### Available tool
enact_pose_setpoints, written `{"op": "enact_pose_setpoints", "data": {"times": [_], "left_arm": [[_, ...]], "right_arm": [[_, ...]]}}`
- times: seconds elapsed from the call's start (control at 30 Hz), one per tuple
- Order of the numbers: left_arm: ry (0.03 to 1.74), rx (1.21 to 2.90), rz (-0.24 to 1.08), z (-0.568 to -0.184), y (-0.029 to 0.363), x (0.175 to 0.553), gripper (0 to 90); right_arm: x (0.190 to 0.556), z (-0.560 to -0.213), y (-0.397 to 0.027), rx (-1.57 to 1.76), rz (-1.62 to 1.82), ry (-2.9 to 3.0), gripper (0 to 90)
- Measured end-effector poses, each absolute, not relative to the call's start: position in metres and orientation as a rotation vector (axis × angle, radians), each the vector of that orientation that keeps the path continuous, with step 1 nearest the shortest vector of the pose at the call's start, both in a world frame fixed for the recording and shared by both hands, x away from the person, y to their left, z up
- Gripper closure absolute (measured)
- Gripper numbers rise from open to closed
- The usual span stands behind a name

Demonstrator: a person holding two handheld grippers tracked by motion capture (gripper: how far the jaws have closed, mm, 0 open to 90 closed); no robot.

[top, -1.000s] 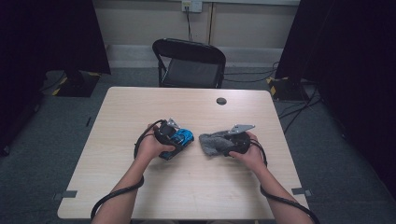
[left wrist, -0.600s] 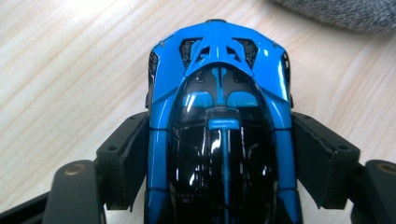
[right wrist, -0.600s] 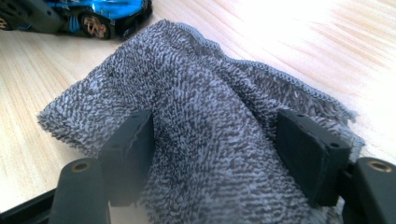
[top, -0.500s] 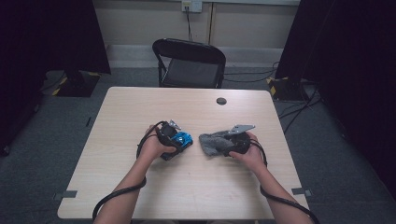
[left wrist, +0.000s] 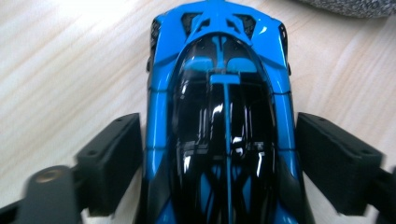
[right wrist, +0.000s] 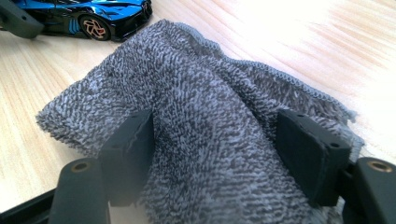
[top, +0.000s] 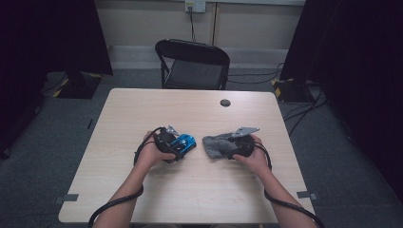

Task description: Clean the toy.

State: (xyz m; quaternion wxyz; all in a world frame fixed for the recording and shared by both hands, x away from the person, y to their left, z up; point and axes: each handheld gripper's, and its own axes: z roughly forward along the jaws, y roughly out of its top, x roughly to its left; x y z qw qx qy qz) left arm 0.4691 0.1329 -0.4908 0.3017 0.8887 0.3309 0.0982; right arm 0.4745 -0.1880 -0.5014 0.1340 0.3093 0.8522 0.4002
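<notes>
We see a glossy blue-and-black toy sports car (left wrist: 219,116) resting on the pale wood desk (top: 199,190) between the left gripper's (top: 177,146) 2 fingers (left wrist: 112,158), which have just been opening and stand clear of it. Beside it, the right gripper (top: 223,148) clenches a grey terry cloth (right wrist: 210,140).

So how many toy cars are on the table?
1. The blue toy car sits on the table between the fingers of the left gripper. The grey cloth could hide something underneath.
</notes>
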Motion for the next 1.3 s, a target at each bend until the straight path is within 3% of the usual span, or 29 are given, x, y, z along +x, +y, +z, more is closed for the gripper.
{"op": "enact_pose_setpoints", "data": {"times": [0.07, 0.73, 1.1, 1.23, 1.27, 1.3], "left_arm": [[0.875, 2.378, 0.253, -0.487, 0.132, 0.469, 25.8], [0.885, 2.367, 0.226, -0.471, 0.132, 0.469, 28.2], [0.859, 2.340, 0.274, -0.452, 0.133, 0.468, 28.2], [0.852, 2.319, 0.262, -0.448, 0.132, 0.467, 28.1], [0.850, 2.313, 0.259, -0.448, 0.131, 0.466, 28.2], [0.844, 2.313, 0.261, -0.447, 0.130, 0.465, 28.2]], "right_arm": [[0.474, -0.502, -0.188, 0.898, 1.166, 2.465, 29.2], [0.474, -0.502, -0.188, 0.899, 1.165, 2.459, 29.4], [0.474, -0.502, -0.187, 0.907, 1.159, 2.462, 30.3], [0.473, -0.502, -0.186, 0.912, 1.140, 2.461, 34.8], [0.473, -0.502, -0.186, 0.916, 1.132, 2.457, 37.9], [0.472, -0.501, -0.185, 0.924, 1.121, 2.459, 47.5]]}}
